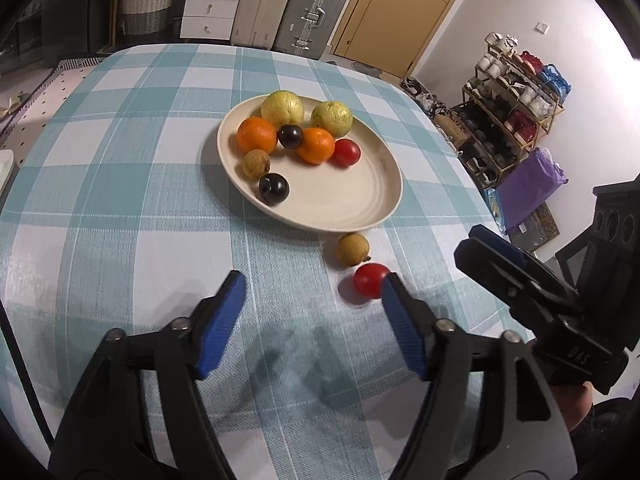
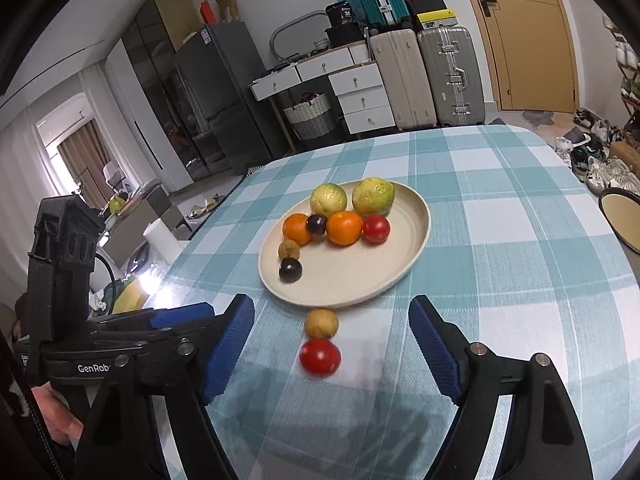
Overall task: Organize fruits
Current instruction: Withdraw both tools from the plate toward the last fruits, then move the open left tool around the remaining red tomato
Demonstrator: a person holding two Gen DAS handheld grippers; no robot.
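Cream plate (image 1: pixel 384 196) on checked cloth (image 1: pixel 120 200), seen from left wrist: two guavas, two oranges, two dark plums, one tomato, one brown longan on it. Off plate, just beside its near rim: loose longan (image 1: pixel 352 249), touching loose tomato (image 1: pixel 371 284). Left gripper (image 1: pixel 314 292) spread wide, holding nothing, right finger tip against loose tomato's edge.

From right wrist: right gripper (image 2: pixel 332 316) also spread, gripping nothing; loose longan (image 2: pixel 321 323) and loose tomato (image 2: pixel 320 357) on cloth between its fingers, untouched. Plate (image 2: pixel 400 276) beyond.

Cream plate (image 2: pixel 404 276) holding eight fruits, brown longan (image 2: pixel 321 323) and red tomato (image 2: pixel 320 357) just outside on cloth
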